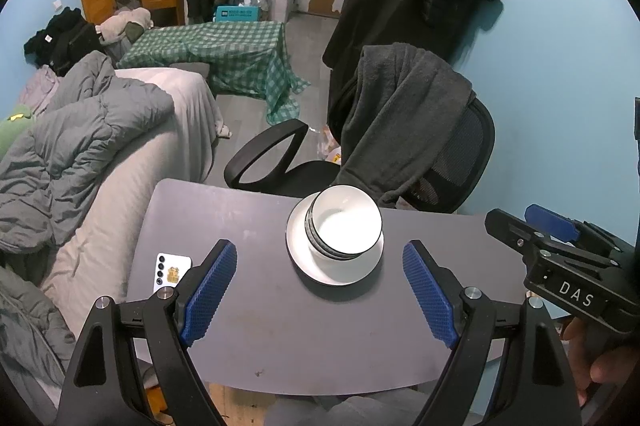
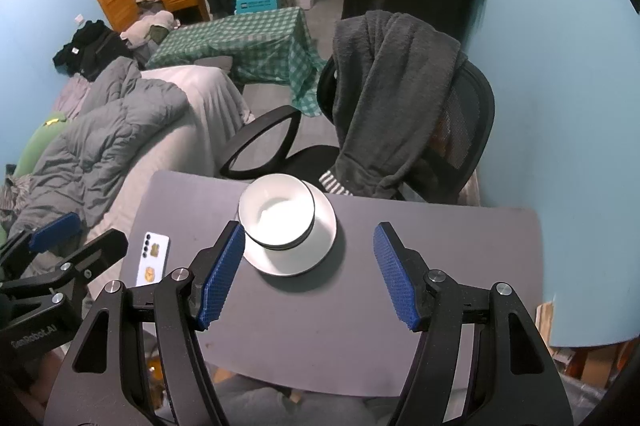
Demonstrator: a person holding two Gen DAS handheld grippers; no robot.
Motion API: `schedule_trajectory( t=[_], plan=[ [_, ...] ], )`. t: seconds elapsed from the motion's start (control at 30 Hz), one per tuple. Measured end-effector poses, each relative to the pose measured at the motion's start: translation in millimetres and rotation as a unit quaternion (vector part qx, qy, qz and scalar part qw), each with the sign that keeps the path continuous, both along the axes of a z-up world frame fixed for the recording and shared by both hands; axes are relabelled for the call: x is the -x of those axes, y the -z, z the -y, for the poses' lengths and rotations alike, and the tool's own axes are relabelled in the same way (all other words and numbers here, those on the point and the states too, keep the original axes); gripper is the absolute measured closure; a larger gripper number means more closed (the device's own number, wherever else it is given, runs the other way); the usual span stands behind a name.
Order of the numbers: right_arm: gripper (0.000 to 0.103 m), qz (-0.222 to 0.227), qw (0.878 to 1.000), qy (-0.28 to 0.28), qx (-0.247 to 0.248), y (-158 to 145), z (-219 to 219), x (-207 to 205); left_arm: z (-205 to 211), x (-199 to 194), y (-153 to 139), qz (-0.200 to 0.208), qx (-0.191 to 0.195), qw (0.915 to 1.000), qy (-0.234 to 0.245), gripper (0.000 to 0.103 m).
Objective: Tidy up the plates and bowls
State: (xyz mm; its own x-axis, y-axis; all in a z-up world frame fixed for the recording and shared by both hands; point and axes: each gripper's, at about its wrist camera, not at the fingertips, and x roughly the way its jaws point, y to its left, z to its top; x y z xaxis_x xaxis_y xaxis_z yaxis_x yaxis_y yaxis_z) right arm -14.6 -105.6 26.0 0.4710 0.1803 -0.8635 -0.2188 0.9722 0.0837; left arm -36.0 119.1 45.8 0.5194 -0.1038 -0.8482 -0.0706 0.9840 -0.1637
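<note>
On grey table, stacked bowls — beyond both grippers' wide-open, empty jaws.

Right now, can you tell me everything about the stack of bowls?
The stack of bowls is several white bowls nested together, with dark rims showing as rings down the side. They look glossy, like ceramic, and the top one is empty. The stack stands upright on a white plate, off-centre toward its far edge, on the grey table. Neither hand-held gripper touches it.
</note>
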Motion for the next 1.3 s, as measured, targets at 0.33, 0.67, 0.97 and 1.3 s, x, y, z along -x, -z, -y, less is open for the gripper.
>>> schedule_trajectory(
  t=[0.33,0.67,0.97,1.3],
  plan=[
    [0.037,0.000,1.000,0.001,-0.001,-0.7,-0.2,-0.4,-0.3,1.4,-1.4,-0.001,0.005,1.0000,-0.003,0.017],
    [0.037,-0.001,1.000,-0.002,-0.001,-1.7,-3.8,1.1,-2.4,0.8,-1.9,-0.003,0.003,1.0000,-0.004,0.017],
    [0.037,-0.004,1.000,-0.006,0.000,-1.4,-12.8,5.9,-8.5,0.8,-2.4,-0.004,0.007,0.9998,-0.018,0.017],
    [0.037,-0.005,1.000,-0.007,0.000,-0.5,-11.3,1.5,-8.2,-1.7,-2.7,-0.004,-0.002,0.9999,-0.016,0.017]
  ],
)
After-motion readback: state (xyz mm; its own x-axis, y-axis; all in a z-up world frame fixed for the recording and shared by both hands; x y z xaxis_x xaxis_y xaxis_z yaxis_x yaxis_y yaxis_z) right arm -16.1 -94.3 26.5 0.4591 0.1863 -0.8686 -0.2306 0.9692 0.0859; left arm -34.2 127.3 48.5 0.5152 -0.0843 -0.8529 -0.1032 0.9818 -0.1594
